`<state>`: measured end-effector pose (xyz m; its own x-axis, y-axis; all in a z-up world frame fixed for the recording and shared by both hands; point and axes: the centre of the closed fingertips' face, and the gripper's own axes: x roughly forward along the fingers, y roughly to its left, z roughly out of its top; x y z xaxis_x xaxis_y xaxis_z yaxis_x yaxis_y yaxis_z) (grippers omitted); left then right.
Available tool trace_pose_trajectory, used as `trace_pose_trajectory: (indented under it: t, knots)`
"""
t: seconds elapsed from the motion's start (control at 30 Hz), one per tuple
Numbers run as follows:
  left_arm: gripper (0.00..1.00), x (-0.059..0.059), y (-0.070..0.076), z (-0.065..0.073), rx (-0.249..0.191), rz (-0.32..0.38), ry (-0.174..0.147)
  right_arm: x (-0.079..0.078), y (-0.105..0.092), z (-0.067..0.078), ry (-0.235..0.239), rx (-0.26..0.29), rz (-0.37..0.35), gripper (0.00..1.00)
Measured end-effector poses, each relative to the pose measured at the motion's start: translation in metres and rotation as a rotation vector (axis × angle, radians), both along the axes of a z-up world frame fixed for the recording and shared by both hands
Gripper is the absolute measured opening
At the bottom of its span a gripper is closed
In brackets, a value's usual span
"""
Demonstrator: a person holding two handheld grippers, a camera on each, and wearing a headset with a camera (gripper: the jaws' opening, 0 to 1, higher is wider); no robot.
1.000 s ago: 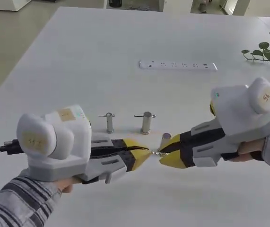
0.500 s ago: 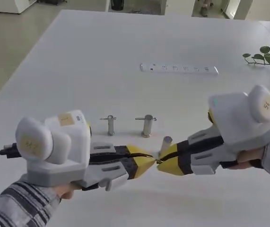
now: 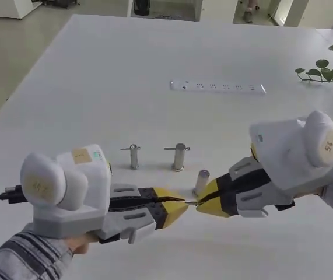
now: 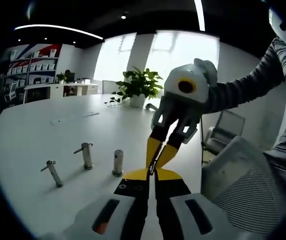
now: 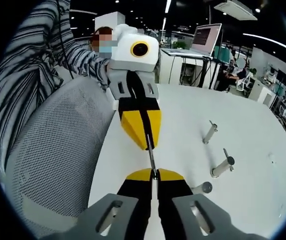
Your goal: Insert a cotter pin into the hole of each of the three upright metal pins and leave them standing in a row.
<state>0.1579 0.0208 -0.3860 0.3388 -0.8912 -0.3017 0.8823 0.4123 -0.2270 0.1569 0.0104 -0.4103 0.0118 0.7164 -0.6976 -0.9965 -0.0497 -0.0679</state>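
I am holding the cotter pin (image 5: 151, 155) between both claws, left gripper (image 3: 179, 206) and right gripper (image 3: 204, 204) each clamping one end, tip to tip. The bare metal pin (image 3: 201, 181) is standing just behind the tips. Releasing unevenly, I am risking dropping it or toppling that pin.

I hold my left tool (image 3: 182, 205) and right tool (image 3: 200, 204) level, nose to nose, tips almost touching, both clamped on the cotter pin (image 5: 151, 148) bridging them.

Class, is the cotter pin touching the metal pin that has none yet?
Apart. The right gripper view shows bare table between the cotter pin and that metal pin.
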Motion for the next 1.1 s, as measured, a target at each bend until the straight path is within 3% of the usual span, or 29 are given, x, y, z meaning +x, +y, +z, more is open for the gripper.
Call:
trace_pose_trajectory:
  t: [0.17,0.43,0.67,0.87,1.1]
  knots:
    - [0.01,0.004,-0.001,-0.001,0.006,0.016,-0.012,0.002,-0.003,-0.001,-0.035,-0.022,0.019,0.0]
    - [0.11,0.014,-0.004,-0.005,0.022,0.058,-0.04,0.022,-0.02,0.0,-0.06,-0.033,-0.031,0.0]
    - [0.15,0.022,-0.01,-0.012,0.052,0.096,-0.063,0.026,-0.03,-0.001,-0.069,-0.048,-0.058,0.0]
    - [0.22,0.035,-0.014,-0.018,0.08,0.154,-0.104,0.037,-0.044,-0.005,-0.075,-0.061,-0.091,0.0]
    - [0.28,0.05,-0.018,-0.027,0.108,0.211,-0.121,0.05,-0.056,-0.01,-0.077,-0.08,-0.118,0.0]
